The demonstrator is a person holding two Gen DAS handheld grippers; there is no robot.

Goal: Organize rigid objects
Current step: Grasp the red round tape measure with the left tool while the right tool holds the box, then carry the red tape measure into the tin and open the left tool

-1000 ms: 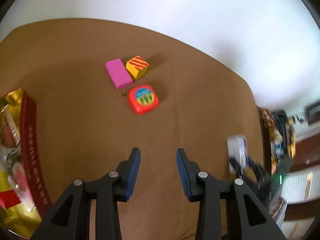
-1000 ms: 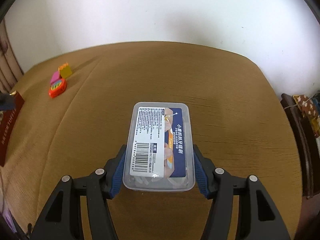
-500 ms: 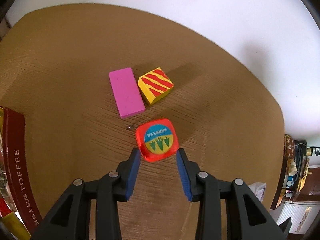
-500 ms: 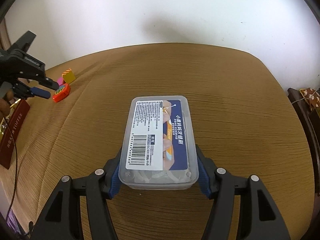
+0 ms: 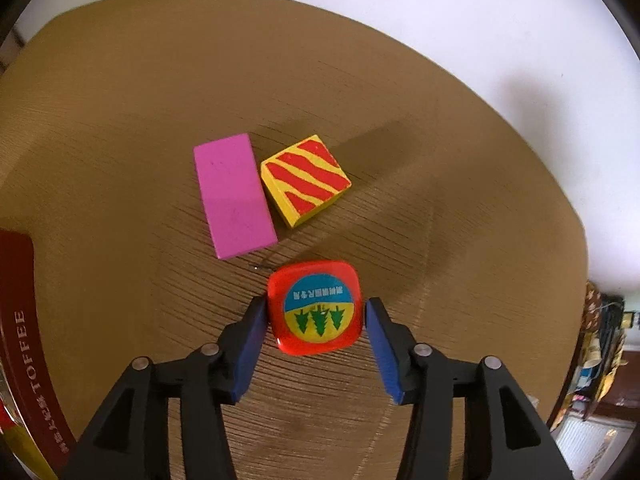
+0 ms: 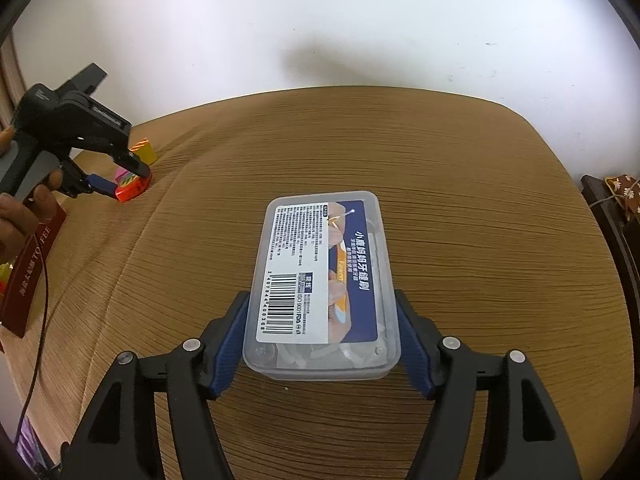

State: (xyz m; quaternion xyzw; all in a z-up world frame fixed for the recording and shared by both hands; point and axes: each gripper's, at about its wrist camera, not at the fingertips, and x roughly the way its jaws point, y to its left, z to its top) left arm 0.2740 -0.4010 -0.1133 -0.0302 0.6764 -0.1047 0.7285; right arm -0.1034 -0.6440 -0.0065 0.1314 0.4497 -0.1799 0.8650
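While the brown table (image 6: 460,168) carried everything, the right gripper (image 6: 322,336) clamped the clear plastic box (image 6: 324,284) near the middle. At the left edge, the left gripper (image 5: 316,312) straddled the red tape measure (image 5: 315,307), jaws parted, not quite touching. Best judged: centre, squeeze evenly, avoid nudging the pink block (image 5: 232,194) and striped block (image 5: 306,180).

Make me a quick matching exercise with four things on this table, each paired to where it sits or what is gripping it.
1. red square case
2. clear plastic box
3. pink block
4. striped yellow block

A. between right gripper fingers
B. lies left of striped block
C. between left gripper fingers
D. lies right of pink block

Pairs: 1-C, 2-A, 3-B, 4-D
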